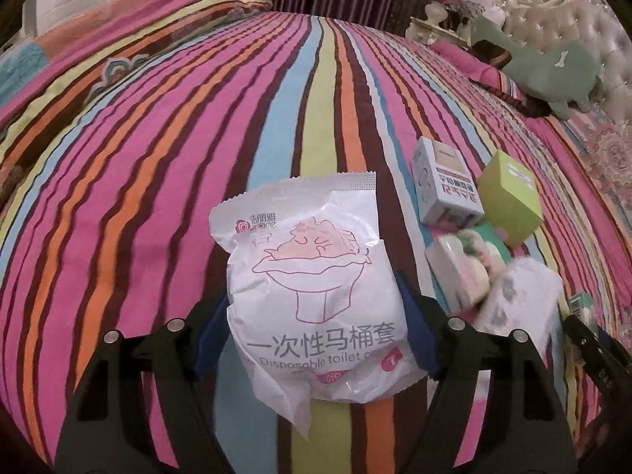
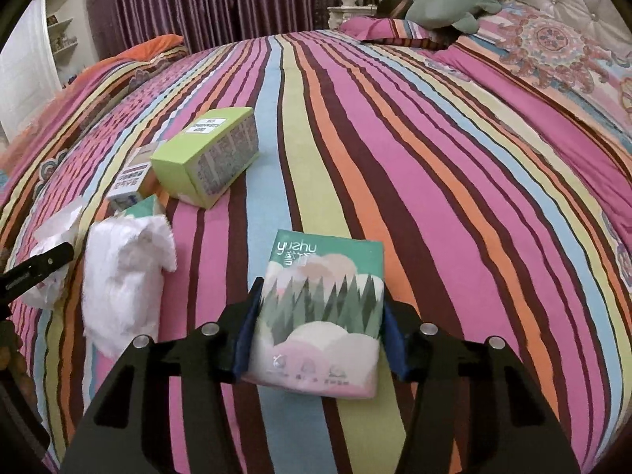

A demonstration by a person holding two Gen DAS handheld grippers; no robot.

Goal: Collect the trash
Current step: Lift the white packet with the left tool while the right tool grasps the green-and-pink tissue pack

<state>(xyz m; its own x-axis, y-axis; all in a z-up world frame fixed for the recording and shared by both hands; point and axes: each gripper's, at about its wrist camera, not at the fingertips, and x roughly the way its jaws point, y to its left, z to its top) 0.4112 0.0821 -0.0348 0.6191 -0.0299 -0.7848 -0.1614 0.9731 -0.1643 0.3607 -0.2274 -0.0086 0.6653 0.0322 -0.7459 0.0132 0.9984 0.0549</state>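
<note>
My left gripper (image 1: 312, 328) is shut on a white toilet-seat-cover packet (image 1: 312, 276) and holds it over the striped bed. My right gripper (image 2: 318, 335) is shut on a green tissue pack (image 2: 322, 308) with a forest print. To the right in the left wrist view lie a white box (image 1: 444, 181), a green box (image 1: 511, 193), a pastel tissue pack (image 1: 470, 268) and a crumpled white wrapper (image 1: 521, 296). The right wrist view shows the green box (image 2: 209, 156), the white box (image 2: 132, 177) and the crumpled white wrapper (image 2: 122, 272) at left.
The striped bedspread (image 1: 158, 158) fills both views. A green plush toy (image 1: 553, 67) and pillows lie by the tufted headboard (image 1: 584, 27). A folded quilt (image 1: 118, 23) lies at the far left. Purple curtains (image 2: 205, 0) hang behind.
</note>
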